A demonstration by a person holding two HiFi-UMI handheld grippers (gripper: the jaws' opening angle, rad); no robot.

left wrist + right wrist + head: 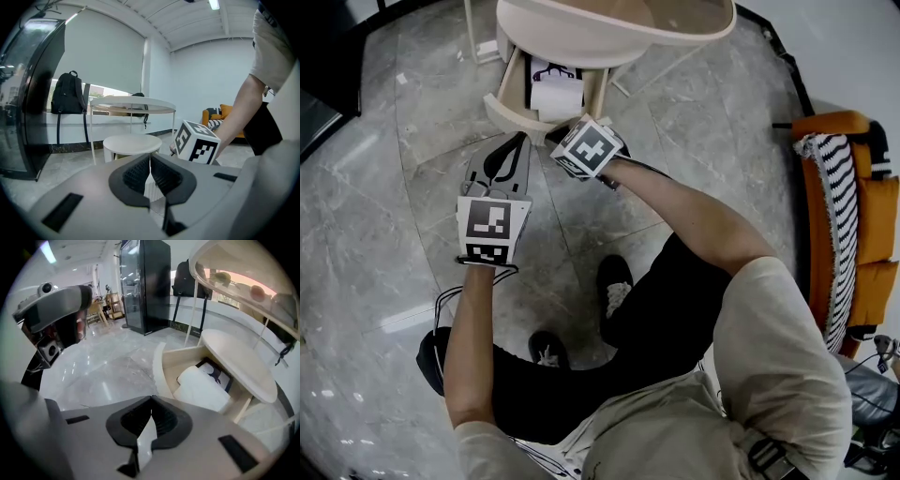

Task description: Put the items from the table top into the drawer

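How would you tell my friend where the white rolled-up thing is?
Find the small round cream table at the top of the head view; its drawer is pulled open below the top. Inside lies the white rolled bundle, plain and puffy, unlike the flat black-edged card tucked deeper in.

The cream drawer (504,111) stands pulled open, holding a white roll (555,97) lying against a black-edged card (549,69).

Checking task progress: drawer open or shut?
Open: the drawer is pulled out from under the tabletop, a white roll visible inside.
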